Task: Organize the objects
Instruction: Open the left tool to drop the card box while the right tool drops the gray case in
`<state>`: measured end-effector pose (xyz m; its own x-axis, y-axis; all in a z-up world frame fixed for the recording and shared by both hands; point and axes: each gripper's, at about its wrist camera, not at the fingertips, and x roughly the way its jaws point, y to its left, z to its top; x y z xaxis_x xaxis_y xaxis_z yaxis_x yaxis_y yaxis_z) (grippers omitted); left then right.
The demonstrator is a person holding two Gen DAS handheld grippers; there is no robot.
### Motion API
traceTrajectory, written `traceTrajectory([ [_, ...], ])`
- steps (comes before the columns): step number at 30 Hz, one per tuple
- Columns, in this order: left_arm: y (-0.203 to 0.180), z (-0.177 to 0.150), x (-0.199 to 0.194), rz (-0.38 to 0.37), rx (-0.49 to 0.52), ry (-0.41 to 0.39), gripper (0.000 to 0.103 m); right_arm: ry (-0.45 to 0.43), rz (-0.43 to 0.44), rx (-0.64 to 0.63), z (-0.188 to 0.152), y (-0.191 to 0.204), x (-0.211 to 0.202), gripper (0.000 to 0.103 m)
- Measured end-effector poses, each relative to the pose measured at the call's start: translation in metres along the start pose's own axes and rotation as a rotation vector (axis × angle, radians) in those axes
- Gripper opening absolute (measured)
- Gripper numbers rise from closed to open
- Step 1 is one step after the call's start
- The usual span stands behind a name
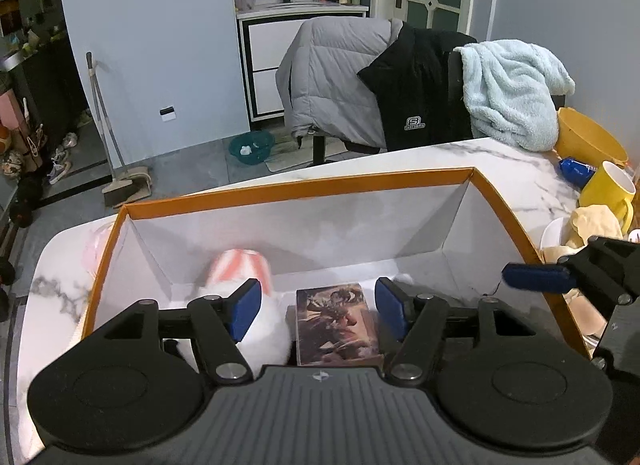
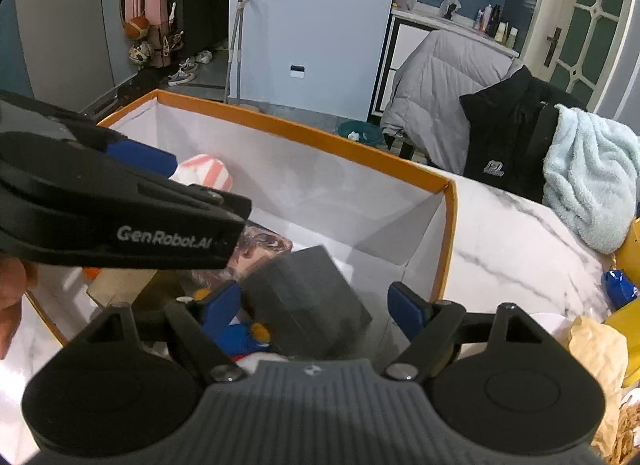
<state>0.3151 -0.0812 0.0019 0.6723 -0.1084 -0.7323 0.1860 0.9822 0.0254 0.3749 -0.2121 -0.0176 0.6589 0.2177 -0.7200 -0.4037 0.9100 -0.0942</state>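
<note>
An orange-rimmed white box [image 1: 300, 185] stands on the marble table. My left gripper [image 1: 318, 309] hangs inside it, open. A picture-printed card box [image 1: 336, 323] lies between its pads; the left pad is clear of it. A pink-striped white soft item [image 1: 240, 265] lies to its left. In the right wrist view my right gripper [image 2: 316, 307] is open over the same box [image 2: 300, 131], with a tilted, blurred dark grey block [image 2: 308, 293] between its pads and a gap at the right pad. A blue and orange toy [image 2: 248, 335] lies under the left pad.
A yellow mug [image 1: 608, 189], a yellow bowl [image 1: 588, 141], a blue object [image 1: 574, 171] and crumpled paper [image 2: 596, 349] crowd the table's right side. A chair with jackets [image 1: 340, 81] and a pale blue towel [image 1: 512, 93] stands behind. A hand [image 2: 8, 297] shows at the left edge.
</note>
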Motion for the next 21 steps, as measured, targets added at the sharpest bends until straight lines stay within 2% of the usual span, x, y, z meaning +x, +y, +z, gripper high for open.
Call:
traceTrajectory([
  [13,-0.002,-0.003,-0.010,0.010,0.019,0.000,0.074,-0.024,-0.013,0.023,0.001,-0.002,-0.014,0.084],
  [21,-0.003,-0.004,-0.029,0.015,0.041,-0.017,0.074,-0.037,-0.022,0.008,0.002,0.002,-0.026,0.084],
])
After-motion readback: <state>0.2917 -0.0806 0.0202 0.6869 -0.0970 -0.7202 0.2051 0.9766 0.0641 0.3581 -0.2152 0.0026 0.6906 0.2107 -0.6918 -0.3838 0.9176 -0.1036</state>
